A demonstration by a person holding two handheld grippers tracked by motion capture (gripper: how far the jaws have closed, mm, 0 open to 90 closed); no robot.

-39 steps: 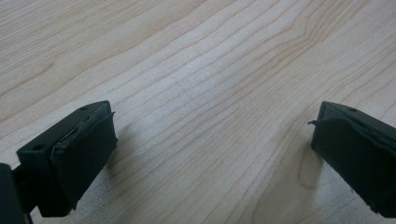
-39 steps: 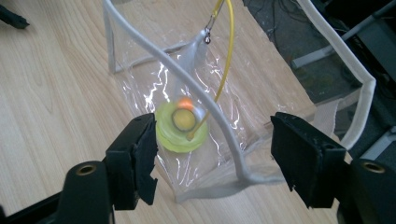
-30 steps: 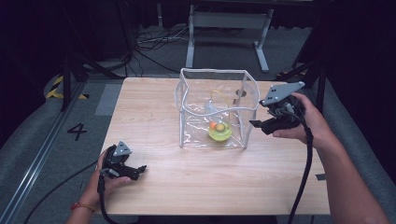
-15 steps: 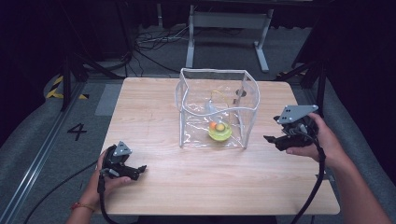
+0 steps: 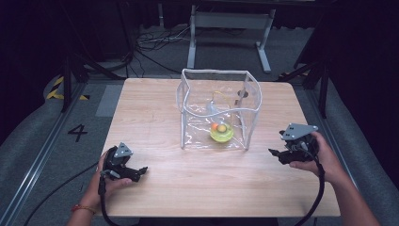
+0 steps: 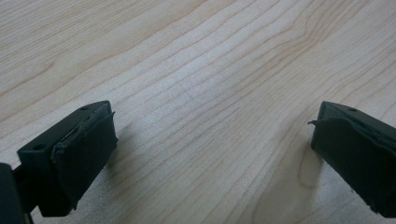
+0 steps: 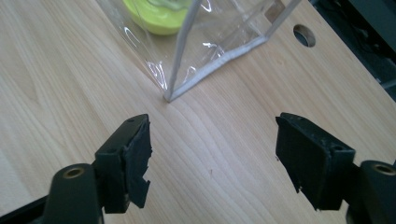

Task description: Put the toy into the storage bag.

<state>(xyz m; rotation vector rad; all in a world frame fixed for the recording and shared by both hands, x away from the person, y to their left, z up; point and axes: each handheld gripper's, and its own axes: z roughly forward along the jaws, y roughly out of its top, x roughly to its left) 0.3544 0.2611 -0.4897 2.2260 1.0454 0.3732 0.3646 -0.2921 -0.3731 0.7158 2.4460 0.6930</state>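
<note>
A clear plastic box-shaped bag [image 5: 197, 117] with white edging stands open-topped at the middle of the wooden table [image 5: 155, 108]. Inside it lies a yellow-green bowl [image 5: 221, 135] with a small orange ball [image 5: 215, 126]. My right gripper [image 5: 275, 154] hovers low over the table to the right of the bag. Its jaws have just been opening and nothing is between them; in the right gripper view [image 7: 212, 149] they point at the bag's near corner [image 7: 170, 95] and the bowl [image 7: 154, 16]. My left gripper [image 5: 141, 172] rests open at the front left, over bare wood [image 6: 210, 149].
A round hole [image 7: 304, 35] is cut in the tabletop beyond the bag. A metal stand [image 5: 226, 21] and cables lie on the dark floor behind the table. A "4" [image 5: 77, 132] is marked on the floor at left.
My right gripper has come down from beside the bag's upper right edge to low over the table, nearer the front right. The left gripper has not moved.
</note>
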